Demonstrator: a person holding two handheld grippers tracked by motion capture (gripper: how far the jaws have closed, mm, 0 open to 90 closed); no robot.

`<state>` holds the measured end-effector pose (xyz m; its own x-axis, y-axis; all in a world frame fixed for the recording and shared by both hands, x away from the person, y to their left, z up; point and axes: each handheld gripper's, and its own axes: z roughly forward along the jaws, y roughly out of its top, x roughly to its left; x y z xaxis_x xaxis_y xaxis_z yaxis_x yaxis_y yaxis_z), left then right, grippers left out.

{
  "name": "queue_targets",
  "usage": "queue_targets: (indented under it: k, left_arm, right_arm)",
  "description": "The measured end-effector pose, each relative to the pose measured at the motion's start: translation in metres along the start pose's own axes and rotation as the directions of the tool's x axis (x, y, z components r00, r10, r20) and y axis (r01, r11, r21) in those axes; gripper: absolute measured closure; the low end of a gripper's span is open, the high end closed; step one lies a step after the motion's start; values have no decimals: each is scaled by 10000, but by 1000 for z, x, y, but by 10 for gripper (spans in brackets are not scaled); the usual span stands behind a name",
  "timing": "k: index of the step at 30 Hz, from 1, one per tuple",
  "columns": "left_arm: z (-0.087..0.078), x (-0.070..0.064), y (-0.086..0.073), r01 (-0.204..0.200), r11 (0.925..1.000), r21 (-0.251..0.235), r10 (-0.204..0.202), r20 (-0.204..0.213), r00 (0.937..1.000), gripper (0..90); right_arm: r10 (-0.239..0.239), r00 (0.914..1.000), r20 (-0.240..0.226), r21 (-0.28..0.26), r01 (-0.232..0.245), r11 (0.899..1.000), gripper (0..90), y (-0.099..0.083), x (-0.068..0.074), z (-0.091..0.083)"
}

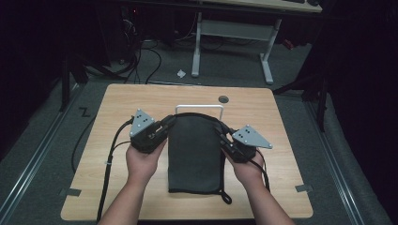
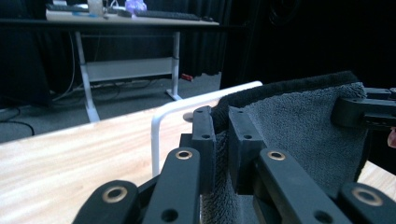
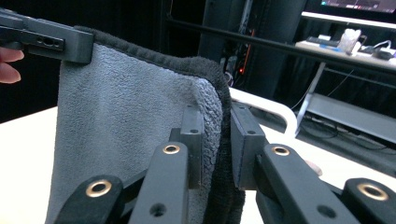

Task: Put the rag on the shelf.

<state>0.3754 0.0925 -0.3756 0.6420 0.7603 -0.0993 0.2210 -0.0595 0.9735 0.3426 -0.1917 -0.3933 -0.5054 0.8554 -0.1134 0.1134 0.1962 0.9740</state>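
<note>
Near edge: two forearms entering from the bottom of the high view, one hand on each tool.
Left gripper (image 1: 165, 125): black two-jaw tool with a grey three-cornered plate, jaws pressed onto the far left corner of the towel; in the left gripper view (image 2: 222, 140), cloth wedged between the two jaws.
Right gripper (image 1: 224, 137): same build, jaws pinching the far right corner; in the right gripper view (image 3: 216, 144), the folded black hem caught between the jaws.
Dark grey terry towel with black hem (image 1: 195, 152): at the middle of the light wooden table (image 1: 117, 101), near part lying flat, far edge held between the two grippers and apparently raised, hanging as an upright sheet in both gripper views (image 2: 303, 140) (image 3: 121, 135).
Handling: judged soft, limp and light; no stiffness, sags wherever unsupported; plush pile unlikely to slip; nothing fragile.
Hold points: the two far corners on the thick hem, as pinched now; a single corner would likely let it droop and twist.
Just behind towel: white bent metal rail (image 1: 199, 108), standing on the table.
Far: grey round plug (image 1: 223, 99) set in the tabletop; beyond, a white-legged desk (image 1: 267, 51) on the floor.
Count: one towel, two grippers, two hands, one rail, one table.
</note>
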Motion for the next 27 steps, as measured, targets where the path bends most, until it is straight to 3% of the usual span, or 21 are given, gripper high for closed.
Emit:
queue_targets:
  k: [12,27]
  left_arm:
    - [4,7,24,-53,9992,-401,51,-68,10000,828]
    - [13,12,53,-452,9964,-714,441,-172,9989,830]
  right_arm:
    - [-71,9997,216,-470,81,9989,785,27,-10,5]
    - [-83,9990,433,-876,121,9961,783,49,-24,12]
